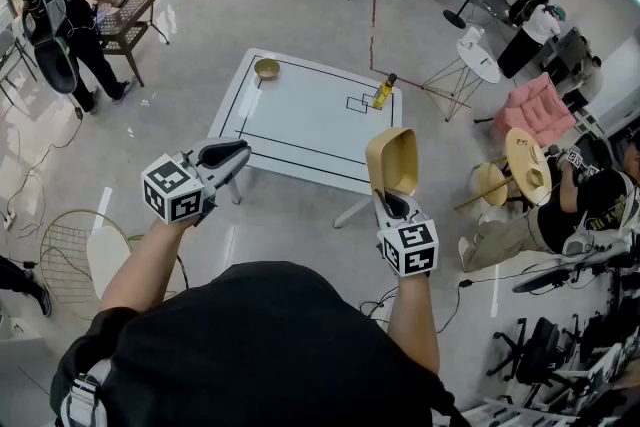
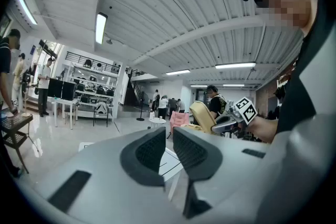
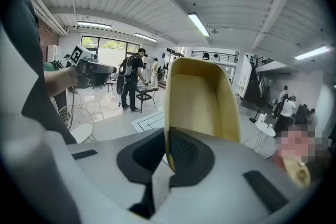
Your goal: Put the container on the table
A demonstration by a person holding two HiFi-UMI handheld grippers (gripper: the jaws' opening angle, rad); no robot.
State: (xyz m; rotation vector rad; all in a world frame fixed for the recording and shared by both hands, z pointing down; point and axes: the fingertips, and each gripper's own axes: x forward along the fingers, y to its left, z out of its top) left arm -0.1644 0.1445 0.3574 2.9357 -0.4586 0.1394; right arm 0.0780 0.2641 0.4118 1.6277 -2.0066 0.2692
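In the head view, my left claw [image 1: 236, 154] hangs in the air on the near side of the white rectangular worktop with black lines [image 1: 300, 130], its jaws almost together. My right claw [image 1: 392, 204] grips the tan, scoop-shaped plastic container [image 1: 392, 161] by its lower end. The container is off the worktop, in the air just before the near right corner. Its long axis runs on from the claw, away from me and toward the worktop. On the worktop a small golden bowl [image 1: 266, 68] sits at the far left corner and a yellow bottle [image 1: 383, 92] stands near the right edge, well apart.

In the left gripper view, my jaws show only a thin slit between their pads, with nothing in it. Beyond them to the right, the container tilts up out of my right claw.

In the right gripper view, my jaws are clamped on one thin wall of the container at its bottom edge. The container rises straight out along the jaws, hollow side toward the camera, rounded end uppermost.
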